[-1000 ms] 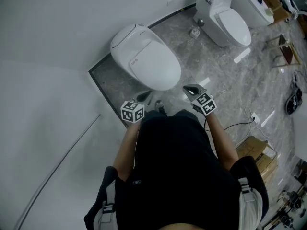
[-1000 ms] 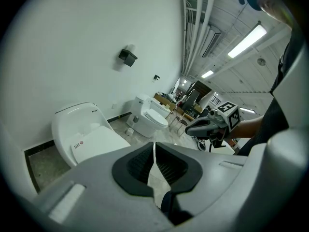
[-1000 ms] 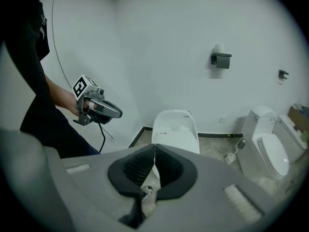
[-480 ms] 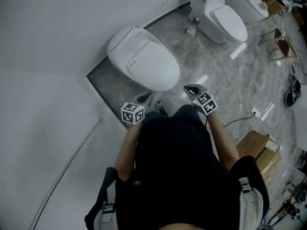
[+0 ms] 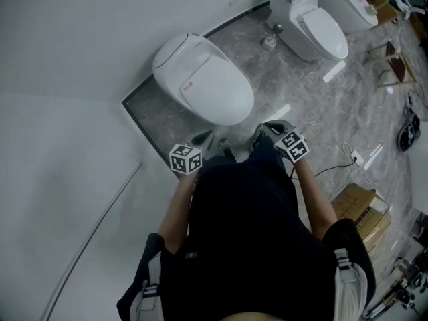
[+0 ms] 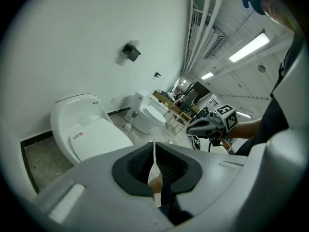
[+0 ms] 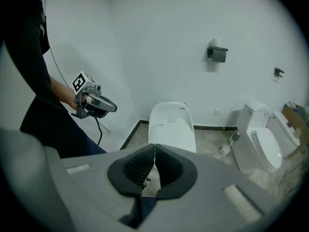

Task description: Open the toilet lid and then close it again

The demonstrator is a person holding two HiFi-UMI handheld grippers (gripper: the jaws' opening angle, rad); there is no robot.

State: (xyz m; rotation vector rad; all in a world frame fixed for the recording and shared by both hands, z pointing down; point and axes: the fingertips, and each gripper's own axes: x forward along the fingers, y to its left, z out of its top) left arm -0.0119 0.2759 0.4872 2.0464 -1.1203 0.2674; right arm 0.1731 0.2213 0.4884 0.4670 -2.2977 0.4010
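Head view: toilet lid [image 5: 212, 85] down on bowl, at wall edge of tiled floor [image 5: 152, 110]. Left gripper [image 5: 200, 138], right gripper [image 5: 270, 128] both pinched shut, empty, short of lid (no contact). Judged: opening, closing both likely outstanding.

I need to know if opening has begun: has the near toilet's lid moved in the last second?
No. The toilet lid still lies flat and shut, its outline unchanged against the dark floor border.
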